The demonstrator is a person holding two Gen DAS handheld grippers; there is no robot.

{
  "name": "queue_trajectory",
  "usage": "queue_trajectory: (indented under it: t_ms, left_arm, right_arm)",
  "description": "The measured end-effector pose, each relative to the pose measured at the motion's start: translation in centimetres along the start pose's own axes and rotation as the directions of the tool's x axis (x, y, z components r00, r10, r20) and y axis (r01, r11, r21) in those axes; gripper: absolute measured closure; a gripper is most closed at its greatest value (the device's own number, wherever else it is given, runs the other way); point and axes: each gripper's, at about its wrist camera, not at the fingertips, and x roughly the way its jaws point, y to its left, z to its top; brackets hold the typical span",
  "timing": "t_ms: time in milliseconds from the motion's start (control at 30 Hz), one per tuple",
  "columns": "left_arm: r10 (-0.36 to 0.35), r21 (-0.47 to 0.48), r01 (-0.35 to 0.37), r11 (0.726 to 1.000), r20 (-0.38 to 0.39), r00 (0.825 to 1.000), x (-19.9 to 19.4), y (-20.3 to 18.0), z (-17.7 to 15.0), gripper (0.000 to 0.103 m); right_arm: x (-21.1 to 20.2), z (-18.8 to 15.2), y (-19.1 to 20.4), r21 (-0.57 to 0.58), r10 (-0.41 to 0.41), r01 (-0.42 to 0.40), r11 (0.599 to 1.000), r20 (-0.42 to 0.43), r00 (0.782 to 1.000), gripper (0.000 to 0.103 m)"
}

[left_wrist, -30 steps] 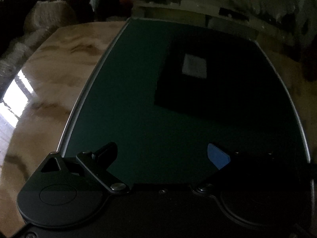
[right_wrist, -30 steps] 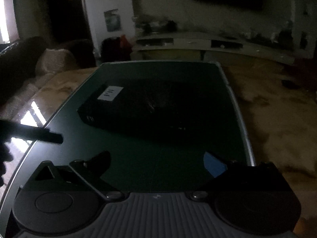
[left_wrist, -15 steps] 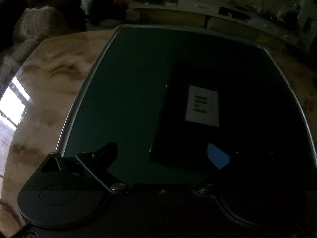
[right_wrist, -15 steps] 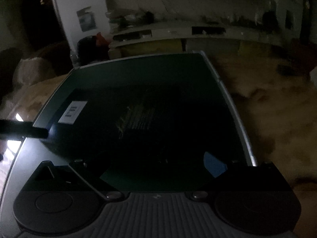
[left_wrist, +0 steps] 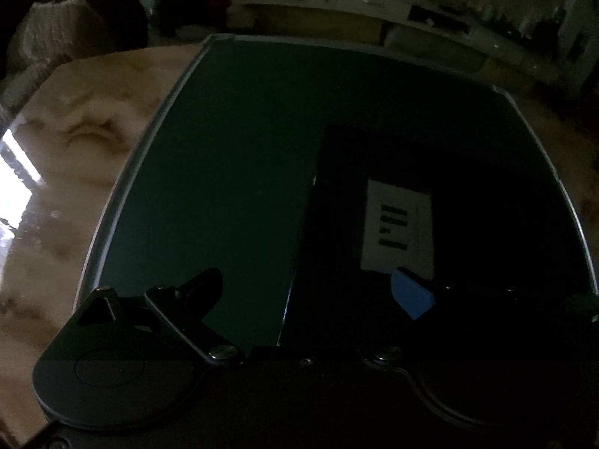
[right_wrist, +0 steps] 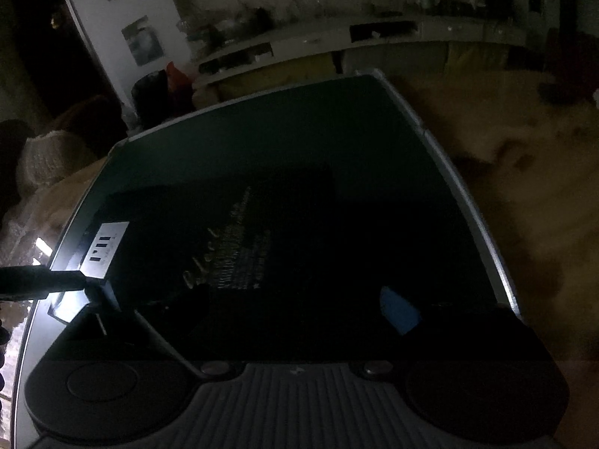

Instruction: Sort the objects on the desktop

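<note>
While the lighting is poor, one task object can be made out: a flat black box (left_wrist: 468, 202) lying on the dark green mat (left_wrist: 232, 172) that covers the middle of the marbled bench (left_wrist: 67, 172). It carries one white label (left_wrist: 398, 228) near its left end and faint gold print (right_wrist: 239, 258) on its top face.

Left claw (left_wrist: 310, 292): both fingers stand wide apart with nothing between them, so it is open and empty. The box's near-left corner lies directly ahead, between the fingers, and the blue pad (left_wrist: 411, 297) overlaps the label's lower edge. Whether anything touches cannot be told.

Right claw (right_wrist: 262, 310): the blue-padded finger (right_wrist: 398, 314) is visible; the other finger is lost in darkness against the box, so I cannot tell whether it is open. The box fills the view straight ahead and close in.

Governing relation: the box's long axis appears to run left to right across the bench, square to both claws' line of approach. From the right wrist view, a black finger of the left claw reaches in at the labelled end (right_wrist: 103, 250). Both claws are close to the box; the left sits at its end, the right before its broad middle. Judgement: an end grip by the left claw looks the readier.

Count: one box, one label, one mat, two claws. No other loose objects are discernible on the mat.
</note>
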Motion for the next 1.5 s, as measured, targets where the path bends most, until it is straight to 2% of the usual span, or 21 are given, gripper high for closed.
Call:
queue_trajectory:
  t_ms: [200,300,367,433,733,867,1100,1300,1500]
  left_arm:
    - [-0.036,0.016,0.036,0.999,-0.010,0.999,0.9,-0.3,0.8,0.005]
    - [-0.074,0.040,0.074,0.996,-0.025,0.997,1.3,-1.1,0.9,0.006]
    - [-0.107,0.061,0.109,0.992,-0.039,0.994,1.5,-1.9,0.7,0.007]
    - [-0.083,0.076,0.085,0.993,-0.028,0.996,1.4,-2.6,0.5,0.007]
    - [-0.121,0.096,0.122,0.988,-0.020,0.992,0.6,-1.7,-0.4,0.012]
    - [-0.108,0.090,0.112,0.990,-0.040,0.993,-0.3,-1.6,-1.3,0.013]
    - [-0.115,0.094,0.126,0.988,-0.116,0.987,-2.8,-1.7,-4.9,0.013]
    - [-0.093,0.055,0.099,0.994,-0.103,0.990,-3.4,-1.6,-5.5,0.013]
    - [-0.120,0.024,0.122,0.992,-0.080,0.990,-2.9,-0.5,-5.4,0.013]
  right_arm:
    - [1.3,0.4,-0.6,0.034,0.054,-0.053,0.998,-0.018,0.998,0.009]
    - [1.5,0.7,-0.5,0.039,0.091,-0.090,0.995,-0.024,0.996,0.019]
    - [1.6,0.8,-0.3,0.035,0.105,-0.104,0.994,-0.029,0.994,0.020]
    - [1.6,0.9,-0.1,0.025,0.096,-0.095,0.995,-0.031,0.995,0.019]
    - [1.0,0.7,-0.4,-0.009,0.114,-0.114,0.993,-0.034,0.993,0.020]
    - [0.8,0.6,-0.4,-0.025,0.122,-0.123,0.992,-0.038,0.992,0.020]
    - [-0.1,-0.1,-1.0,-0.061,0.157,-0.161,0.985,-0.060,0.986,0.020]
    - [-0.7,-0.6,-1.0,-0.073,0.177,-0.183,0.980,-0.073,0.981,0.021]
    - [-0.9,-0.8,-1.7,-0.032,0.187,-0.189,0.981,-0.069,0.980,0.019]
